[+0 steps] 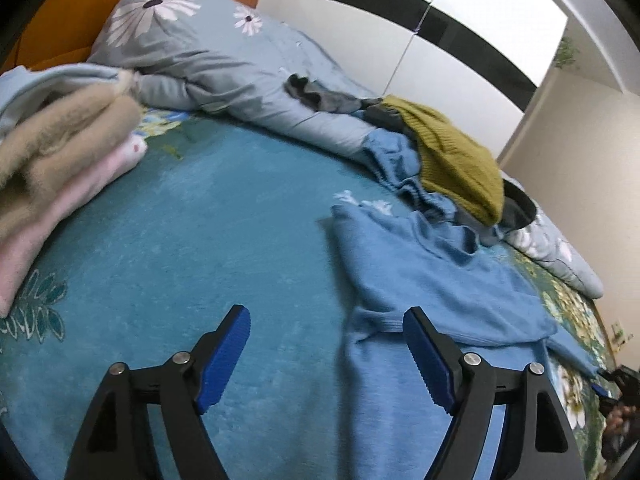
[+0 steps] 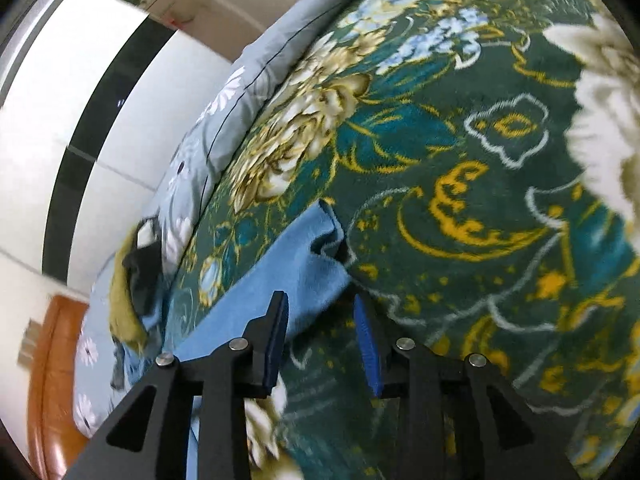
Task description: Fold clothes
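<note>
A light blue sweater (image 1: 432, 280) lies spread on the teal bed blanket (image 1: 200, 240) in the left wrist view, its hem near my left gripper (image 1: 326, 322). That gripper stands wide open above the blanket, its right finger over the sweater's edge, nothing between the pads. In the right wrist view the sweater's sleeve end (image 2: 292, 264) lies on the green flowered part of the blanket (image 2: 460, 200). My right gripper (image 2: 322, 312) hovers just behind it, jaws partly open, with nothing between them.
Folded beige and pink clothes (image 1: 60, 168) are stacked at the left. An olive knit garment (image 1: 452, 152) and other blue clothes (image 1: 396, 156) lie heaped by the grey flowered duvet (image 1: 208, 60). A white wardrobe (image 1: 460, 60) stands behind the bed; the wooden headboard (image 1: 100, 0) is far left.
</note>
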`<state>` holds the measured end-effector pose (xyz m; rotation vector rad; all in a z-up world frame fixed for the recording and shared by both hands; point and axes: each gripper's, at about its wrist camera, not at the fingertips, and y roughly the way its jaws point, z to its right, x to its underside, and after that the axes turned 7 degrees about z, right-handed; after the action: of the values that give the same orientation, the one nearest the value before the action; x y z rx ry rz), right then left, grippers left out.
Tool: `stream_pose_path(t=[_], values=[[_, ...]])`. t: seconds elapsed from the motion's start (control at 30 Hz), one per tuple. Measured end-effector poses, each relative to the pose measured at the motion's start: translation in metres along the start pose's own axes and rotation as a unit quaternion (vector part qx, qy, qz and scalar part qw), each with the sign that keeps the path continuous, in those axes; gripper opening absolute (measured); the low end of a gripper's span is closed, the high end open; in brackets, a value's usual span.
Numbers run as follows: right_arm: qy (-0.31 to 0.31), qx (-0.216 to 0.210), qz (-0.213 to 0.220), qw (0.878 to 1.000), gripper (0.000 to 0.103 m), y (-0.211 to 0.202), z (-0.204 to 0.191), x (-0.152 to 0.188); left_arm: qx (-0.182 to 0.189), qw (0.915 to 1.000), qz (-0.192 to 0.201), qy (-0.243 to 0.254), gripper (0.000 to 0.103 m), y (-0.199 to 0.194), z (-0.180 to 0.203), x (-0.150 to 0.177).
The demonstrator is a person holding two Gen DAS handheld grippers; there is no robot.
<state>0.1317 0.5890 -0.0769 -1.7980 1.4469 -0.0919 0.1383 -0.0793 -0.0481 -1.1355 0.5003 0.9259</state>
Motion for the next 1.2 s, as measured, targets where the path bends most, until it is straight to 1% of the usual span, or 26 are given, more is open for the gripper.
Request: stream_pose_path(t=[0.1, 0.13, 0.17, 0.23, 0.27, 0.33, 0.4, 0.47, 0.53, 0.63, 0.7, 0.73, 0.83, 0.93, 1.0, 1.13, 1.2], values=[[0.036, -0.011, 0.020, 0.999, 0.034, 0.006, 0.006, -0.003, 0.005, 1.0000, 0.006, 0.000, 0.082, -0.004, 0.000, -0.003], [0.044, -0.012, 0.027, 0.999, 0.025, 0.006, 0.007, -0.004, 0.007, 0.9999, 0.008, -0.001, 0.082, -0.005, 0.000, -0.004], [0.047, -0.011, 0.031, 0.998, 0.004, 0.008, 0.007, -0.005, 0.008, 0.9999, 0.010, -0.002, 0.083, -0.006, -0.001, -0.005], [0.051, -0.015, 0.034, 0.998, 0.005, 0.008, 0.001, -0.007, 0.010, 0.9999, 0.012, -0.004, 0.083, -0.007, -0.002, -0.006], [0.044, -0.022, 0.038, 0.998, 0.004, 0.006, -0.009, -0.010, 0.008, 0.9999, 0.011, -0.006, 0.083, -0.007, -0.003, -0.006], [0.017, -0.045, 0.049, 0.998, 0.004, -0.002, -0.036, -0.016, 0.006, 0.9999, 0.010, -0.011, 0.083, -0.007, -0.007, -0.007], [-0.035, -0.087, 0.054, 0.994, 0.004, -0.016, -0.085, -0.017, 0.005, 0.9998, 0.011, -0.018, 0.083, -0.008, -0.011, -0.008], [-0.094, -0.132, 0.055, 0.985, 0.004, -0.029, -0.141, -0.012, 0.004, 0.9996, 0.012, -0.025, 0.083, -0.010, -0.014, -0.009], [-0.157, -0.172, 0.047, 0.971, 0.004, -0.039, -0.197, 0.005, 0.003, 0.9994, 0.015, -0.031, 0.083, -0.011, -0.018, -0.010], [-0.221, -0.217, 0.022, 0.951, 0.004, -0.040, -0.266, 0.043, 0.004, 0.9990, 0.018, -0.040, 0.083, -0.014, -0.023, -0.011], [-0.253, -0.241, 0.000, 0.937, 0.004, -0.037, -0.305, 0.074, 0.006, 0.9987, 0.020, -0.046, 0.083, -0.017, -0.026, -0.012], [-0.266, -0.253, -0.011, 0.930, 0.004, -0.033, -0.322, 0.091, 0.006, 0.9986, 0.021, -0.048, 0.083, -0.018, -0.028, -0.013], [-0.288, -0.278, -0.051, 0.915, 0.004, -0.016, -0.356, 0.149, 0.006, 0.9980, 0.025, -0.058, 0.083, -0.021, -0.034, -0.014], [-0.306, -0.286, -0.094, 0.903, 0.004, 0.008, -0.373, 0.209, 0.004, 0.9973, 0.027, -0.068, 0.083, -0.024, -0.041, -0.015], [-0.327, -0.279, -0.120, 0.895, 0.004, 0.024, -0.379, 0.248, 0.003, 0.9968, 0.027, -0.075, 0.083, -0.025, -0.046, -0.015], [-0.352, -0.264, -0.170, 0.882, 0.004, 0.051, -0.377, 0.317, 0.003, 0.9958, 0.027, -0.087, 0.083, -0.026, -0.053, -0.015], [-0.365, -0.256, -0.188, 0.875, 0.004, 0.061, -0.376, 0.344, 0.003, 0.9955, 0.026, -0.091, 0.083, -0.026, -0.056, -0.015]])
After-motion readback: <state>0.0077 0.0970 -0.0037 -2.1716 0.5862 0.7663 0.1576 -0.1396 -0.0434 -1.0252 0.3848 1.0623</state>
